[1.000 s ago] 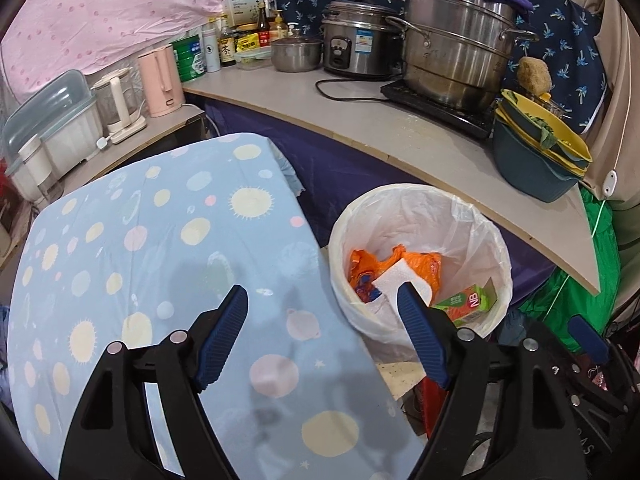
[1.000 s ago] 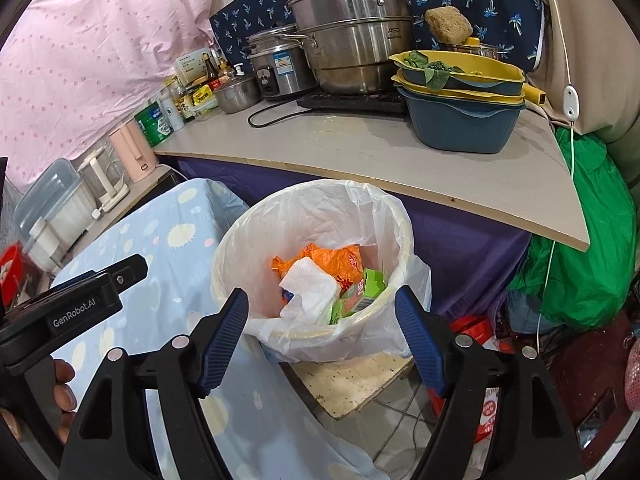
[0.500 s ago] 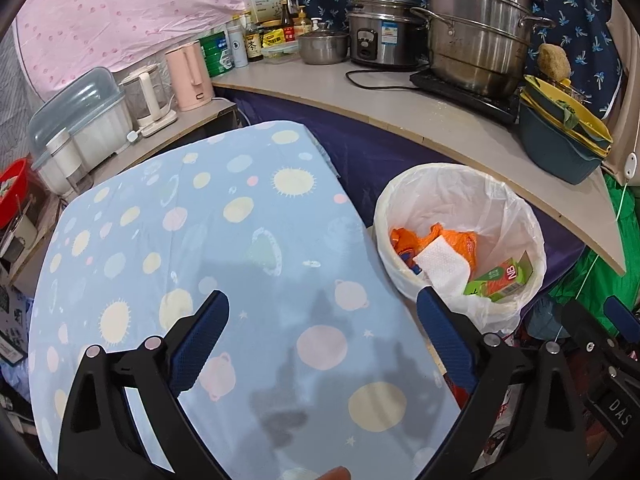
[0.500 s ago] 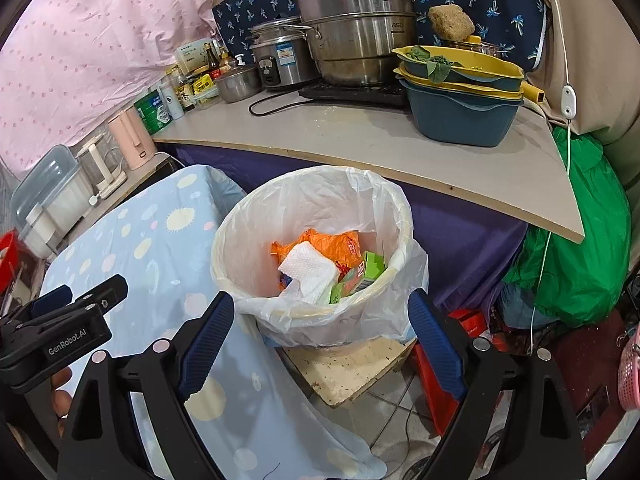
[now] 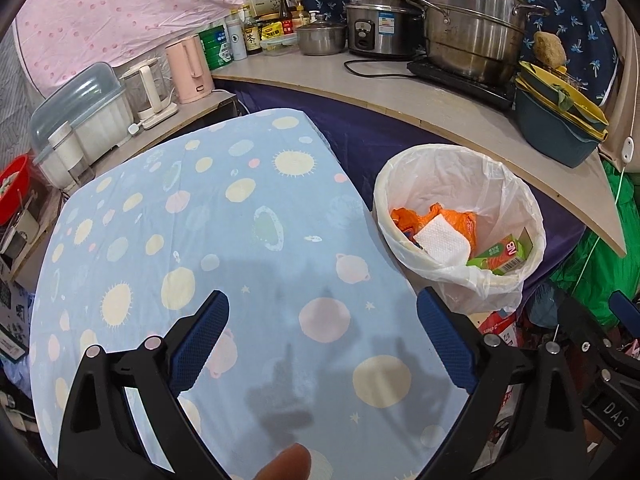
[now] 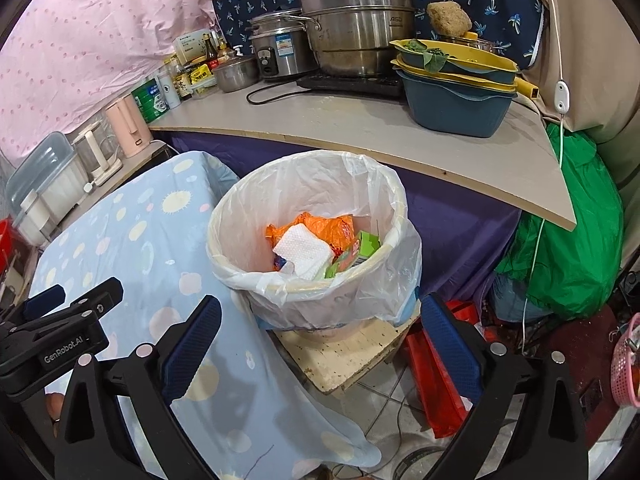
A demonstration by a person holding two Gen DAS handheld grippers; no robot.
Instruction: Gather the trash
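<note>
Just beside the table [image 5: 224, 216] edge, bin [image 6: 256, 308] stands.

Steel steamer pot [image 5: 476, 28], rice cooker [image 5: 374, 26], pink kettle [image 5: 188, 68], stacked basins [image 6: 456, 88]

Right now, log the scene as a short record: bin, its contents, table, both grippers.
bin: white-lined, beside the table, on a board
contents: orange bag, white tissue, green carton
table: blue spotted cloth, no trash visible on it
left gripper: open, nothing held, over the table
right gripper: jaws opening, nothing between them, near the bin
</note>
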